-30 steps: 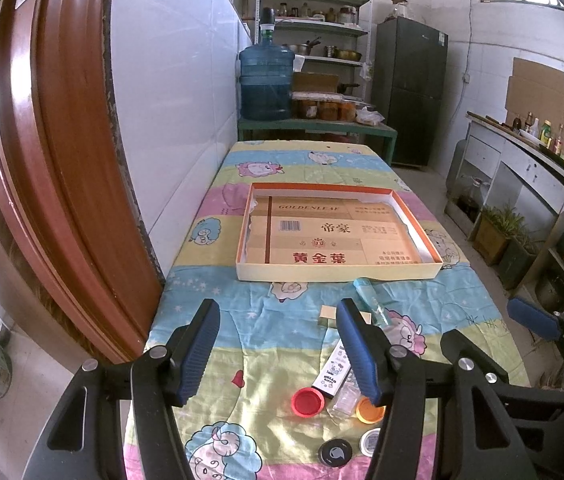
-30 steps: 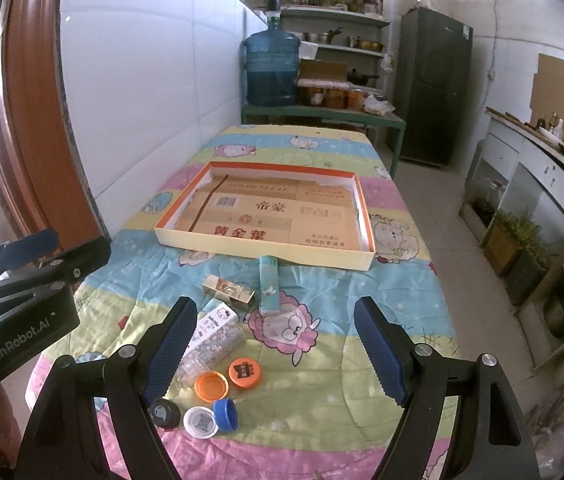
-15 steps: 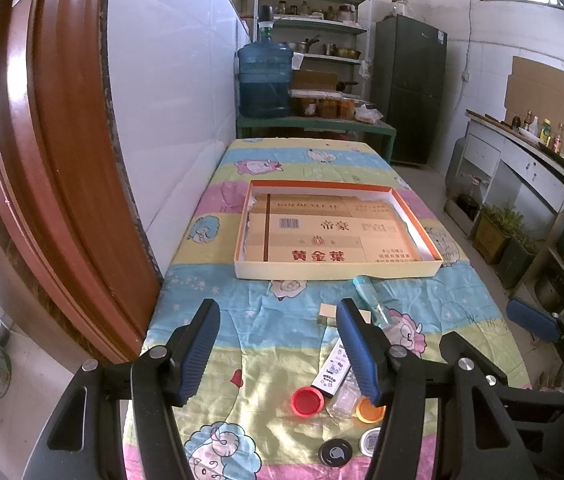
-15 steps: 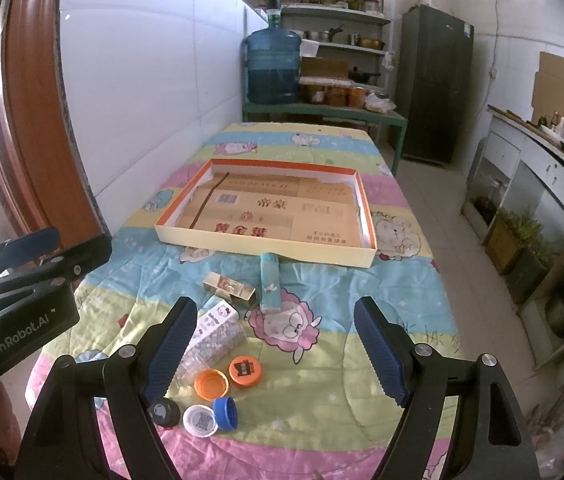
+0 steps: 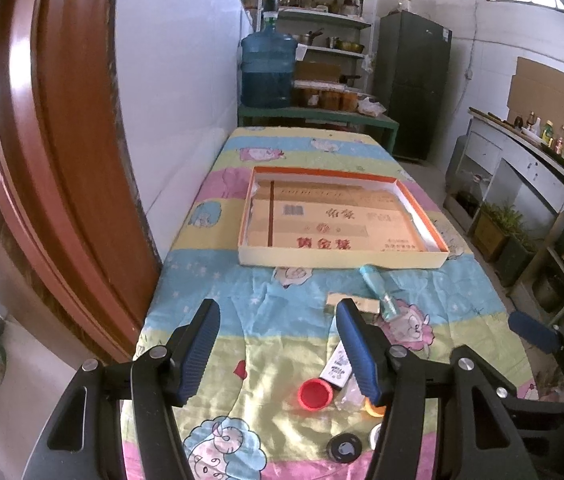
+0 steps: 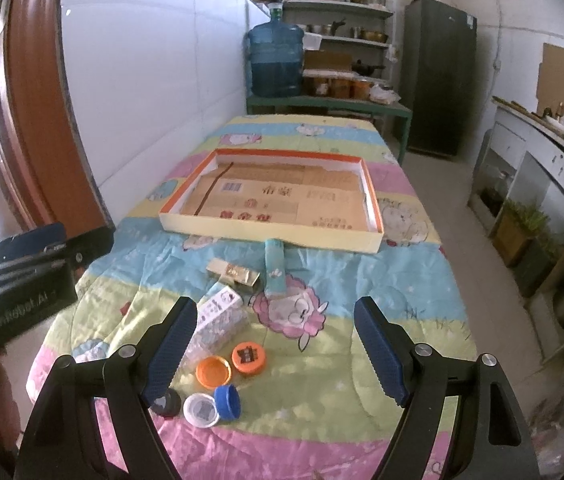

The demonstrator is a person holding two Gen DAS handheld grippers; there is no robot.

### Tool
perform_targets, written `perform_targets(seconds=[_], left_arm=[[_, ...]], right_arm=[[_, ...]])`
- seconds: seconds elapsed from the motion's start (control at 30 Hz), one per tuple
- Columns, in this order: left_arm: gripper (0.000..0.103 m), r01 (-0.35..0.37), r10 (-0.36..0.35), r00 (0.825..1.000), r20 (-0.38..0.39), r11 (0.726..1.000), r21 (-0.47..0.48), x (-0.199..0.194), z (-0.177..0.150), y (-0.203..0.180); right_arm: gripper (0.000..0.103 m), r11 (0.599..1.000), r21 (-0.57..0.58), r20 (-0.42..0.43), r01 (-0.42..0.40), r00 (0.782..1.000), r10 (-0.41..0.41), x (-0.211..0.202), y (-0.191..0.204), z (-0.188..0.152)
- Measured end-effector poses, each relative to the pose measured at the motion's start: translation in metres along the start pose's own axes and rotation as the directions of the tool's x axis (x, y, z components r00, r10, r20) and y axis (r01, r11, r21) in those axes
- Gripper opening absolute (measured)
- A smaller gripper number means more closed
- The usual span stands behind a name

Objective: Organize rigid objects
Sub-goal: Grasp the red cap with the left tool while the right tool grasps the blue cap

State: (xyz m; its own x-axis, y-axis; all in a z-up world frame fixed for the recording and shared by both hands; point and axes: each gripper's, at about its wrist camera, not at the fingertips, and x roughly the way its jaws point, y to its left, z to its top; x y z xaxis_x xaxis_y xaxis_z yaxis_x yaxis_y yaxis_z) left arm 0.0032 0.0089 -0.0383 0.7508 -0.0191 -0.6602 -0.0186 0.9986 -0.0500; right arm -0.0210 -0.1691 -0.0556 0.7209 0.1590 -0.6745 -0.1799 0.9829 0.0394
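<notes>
Nearest: left gripper, black frame with ribbed blue pads, fingers spread wide with nothing between them, poised above the bedspread; right gripper, same build, likewise spread and empty, hanging over the loose items, apparently so either tool can drop onto a first pick. Beneath them, a cluster of bottle caps at the near end of the table: black cap, white cap, blue cap, all round moulded plastic; two orange caps, one lying open side up, one printed top up; in the left view a red cap, hollow side up. Just beyond, a white printed carton lying on a crinkled clear wrapper. Further on, a small gold foil box, glossy and rectangular, with a slim teal packet just beside it, its far end nearly reaching the tray. All items lie scattered on a soft quilted cartoon-sheep bedspread covering the table, none yet sorted. Mid-table: a shallow cardboard tray, cream outer walls, orange rim, floor lined with flattened printed cardboard, holding nothing else; presumably the destination. Far end: a blue water jug on a green bench, shelving behind.
</notes>
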Motion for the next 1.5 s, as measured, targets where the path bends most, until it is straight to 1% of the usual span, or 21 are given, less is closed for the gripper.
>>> perform_targets(seconds=[0.23,0.33,0.43,0.6,0.7,0.77,0.83,0.87,0.9,0.93,0.97,1.07,1.13,1.17,1.23,1.3,1.33,1.43,1.5], left_arm=[[0.061,0.034,-0.035,0.999,-0.039,0.999,-0.010,0.016,-0.024,0.015],[0.061,0.049,-0.049,0.997,-0.064,0.999,0.007,0.022,-0.035,0.016],[0.061,0.085,-0.082,0.993,-0.089,0.996,0.031,0.026,-0.048,0.012],[0.061,0.132,-0.121,0.985,-0.125,0.988,0.081,0.035,-0.060,-0.001],[0.061,0.156,-0.142,0.979,-0.145,0.984,0.088,0.041,-0.062,-0.004],[0.061,0.166,-0.151,0.976,-0.156,0.982,0.087,0.045,-0.063,-0.003],[0.059,0.178,-0.163,0.973,-0.164,0.980,0.085,0.049,-0.064,-0.002],[0.057,0.184,-0.168,0.971,-0.169,0.979,0.085,0.050,-0.064,-0.002],[0.056,0.198,-0.181,0.967,-0.178,0.977,0.083,0.052,-0.064,-0.002],[0.056,0.204,-0.186,0.966,-0.182,0.976,0.083,0.055,-0.063,-0.002],[0.056,0.210,-0.192,0.964,-0.183,0.974,0.083,0.057,-0.064,-0.002],[0.056,0.234,-0.218,0.960,-0.176,0.969,0.075,0.060,-0.063,0.000],[0.055,0.263,-0.248,0.953,-0.177,0.962,0.068,0.063,-0.062,0.002],[0.053,0.278,-0.264,0.948,-0.178,0.959,0.061,0.064,-0.062,0.003],[0.050,0.318,-0.306,0.933,-0.188,0.948,0.034,0.067,-0.061,0.007],[0.050,0.353,-0.345,0.918,-0.198,0.935,0.009,0.069,-0.061,0.012],[0.050,0.360,-0.352,0.915,-0.198,0.933,0.007,0.069,-0.062,0.013],[0.050,0.366,-0.352,0.915,-0.195,0.930,0.037,0.068,-0.064,0.014],[0.049,0.358,-0.337,0.920,-0.202,0.930,0.078,0.069,-0.065,0.012]], right_arm=[[0.082,0.999,-0.029,-0.047,-0.045,0.998,0.044,0.010,0.003,-0.031],[0.082,0.998,-0.043,-0.065,-0.056,0.996,0.053,0.015,0.005,-0.045],[0.082,0.997,-0.030,-0.080,-0.070,0.994,0.068,0.019,0.002,-0.055],[0.082,0.998,-0.007,-0.092,-0.068,0.994,0.067,0.025,-0.004,-0.060],[0.081,0.996,0.001,-0.112,-0.088,0.990,0.087,0.032,-0.003,-0.061],[0.076,0.994,0.000,-0.124,-0.107,0.987,0.107,0.037,-0.001,-0.062],[0.065,0.991,0.003,-0.148,-0.131,0.980,0.130,0.044,0.001,-0.062],[0.062,0.990,0.007,-0.158,-0.140,0.978,0.139,0.047,0.002,-0.063],[0.057,0.988,0.012,-0.171,-0.152,0.973,0.152,0.051,0.003,-0.064],[0.053,0.987,0.015,-0.180,-0.163,0.970,0.163,0.053,0.003,-0.064],[0.051,0.986,0.016,-0.182,-0.169,0.969,0.169,0.055,0.004,-0.065],[0.042,0.981,0.018,-0.192,-0.191,0.963,0.191,0.058,0.006,-0.065],[0.034,0.979,0.022,-0.198,-0.202,0.959,0.202,0.060,0.007,-0.066],[0.033,0.978,0.024,-0.198,-0.206,0.958,0.207,0.060,0.007,-0.066],[0.026,0.976,0.028,-0.197,-0.218,0.956,0.219,0.060,0.007,-0.065],[0.025,0.973,0.030,-0.198,-0.227,0.953,0.228,0.060,0.007,-0.065],[0.025,0.973,0.029,-0.199,-0.230,0.953,0.231,0.060,0.007,-0.066],[0.025,0.971,0.024,-0.201,-0.236,0.951,0.236,0.060,0.008,-0.065],[0.025,0.971,0.024,-0.202,-0.240,0.950,0.239,0.060,0.008,-0.065]])
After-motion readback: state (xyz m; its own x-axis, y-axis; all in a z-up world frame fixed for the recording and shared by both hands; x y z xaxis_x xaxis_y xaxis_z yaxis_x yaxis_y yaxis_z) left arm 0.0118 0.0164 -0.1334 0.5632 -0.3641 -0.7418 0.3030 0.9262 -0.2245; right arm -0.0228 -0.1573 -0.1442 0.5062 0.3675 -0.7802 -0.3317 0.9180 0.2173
